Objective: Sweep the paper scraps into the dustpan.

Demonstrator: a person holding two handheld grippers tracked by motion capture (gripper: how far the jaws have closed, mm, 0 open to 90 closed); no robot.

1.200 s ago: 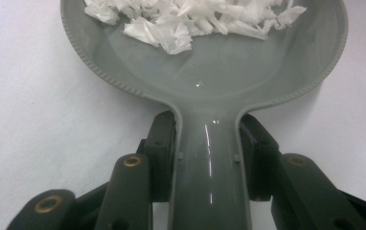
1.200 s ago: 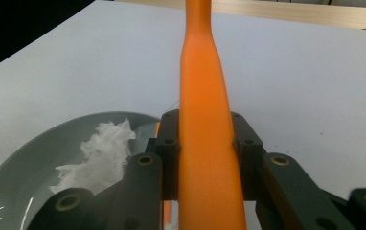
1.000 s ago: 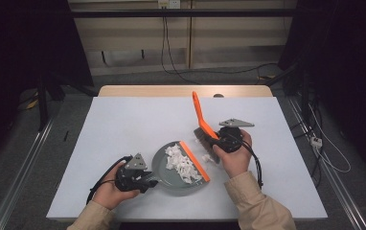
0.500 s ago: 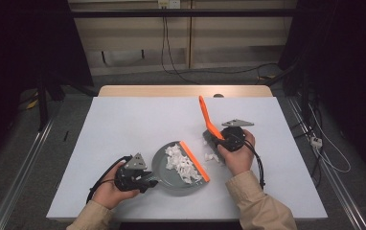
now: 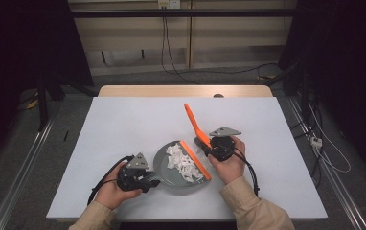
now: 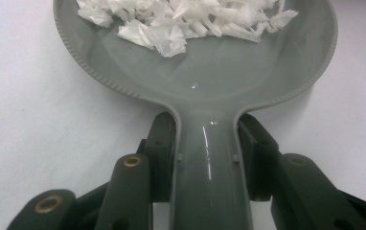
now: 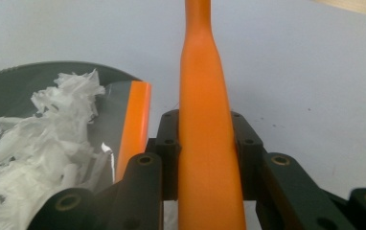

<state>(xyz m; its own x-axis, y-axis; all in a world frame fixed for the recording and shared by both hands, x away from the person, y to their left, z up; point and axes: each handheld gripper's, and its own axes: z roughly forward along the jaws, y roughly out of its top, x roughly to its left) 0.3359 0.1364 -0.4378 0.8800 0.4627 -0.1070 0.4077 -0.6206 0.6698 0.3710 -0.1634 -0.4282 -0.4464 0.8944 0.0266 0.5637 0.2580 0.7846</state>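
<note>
A grey dustpan lies on the white table near its front edge, holding a heap of white paper scraps. My left gripper is shut on the pan's handle, with the scraps at the far side of the pan's bowl. My right gripper is shut on the handle of an orange brush, which slants up and back. The brush's orange edge rests across the pan's right side, against the scraps. The orange handle runs straight up between the right gripper's jaws.
The white table top stretches bare behind and to both sides of the pan. Cables trail from both grippers toward the person. Dark floor and a rail border the table.
The right gripper has shifted slightly left and the orange handle's tip has dropped lower and leftward. The pan, the scraps and the left gripper have stayed put.
</note>
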